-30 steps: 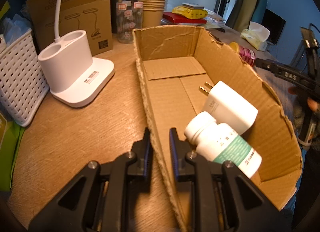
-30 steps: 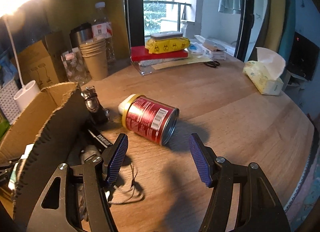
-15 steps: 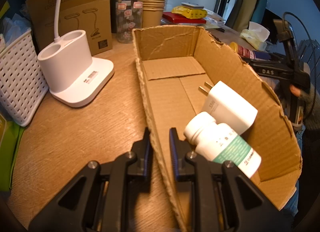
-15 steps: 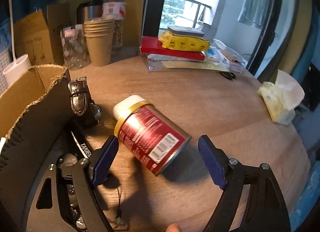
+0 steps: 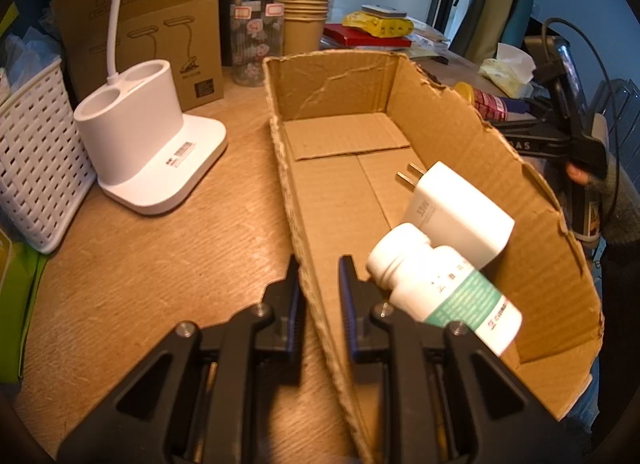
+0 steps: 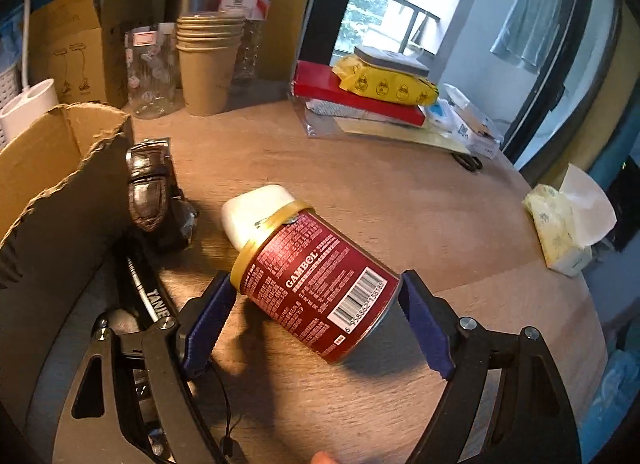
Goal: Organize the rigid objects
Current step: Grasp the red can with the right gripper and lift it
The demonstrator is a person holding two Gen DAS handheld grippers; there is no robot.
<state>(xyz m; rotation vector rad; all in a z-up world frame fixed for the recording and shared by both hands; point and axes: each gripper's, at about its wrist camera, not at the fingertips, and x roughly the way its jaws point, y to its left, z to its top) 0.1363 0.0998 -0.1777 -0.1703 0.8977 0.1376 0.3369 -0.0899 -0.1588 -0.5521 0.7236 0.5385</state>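
Note:
My left gripper (image 5: 319,292) is shut on the near left wall of an open cardboard box (image 5: 298,223). Inside the box lie a white pill bottle with a green label (image 5: 444,290) and a white plug adapter (image 5: 456,211). In the right wrist view a red can with a gold rim (image 6: 316,284) lies on its side on the wooden table, beside the box wall (image 6: 52,203). My right gripper (image 6: 316,318) is open, with one finger on each side of the can. A white case (image 6: 256,213) lies just behind the can. The can also shows in the left wrist view (image 5: 486,103).
A metal watch (image 6: 150,191) and a black strap (image 6: 146,292) lie between the box and the can. A white lamp base (image 5: 148,151), a white basket (image 5: 36,167), paper cups (image 6: 208,67), a glass jar (image 6: 150,71), a book stack (image 6: 360,95) and a tissue pack (image 6: 568,215) stand around.
My right gripper has moved forward, so its open fingers now sit on either side of the red can. My left gripper has stayed clamped on the box wall.

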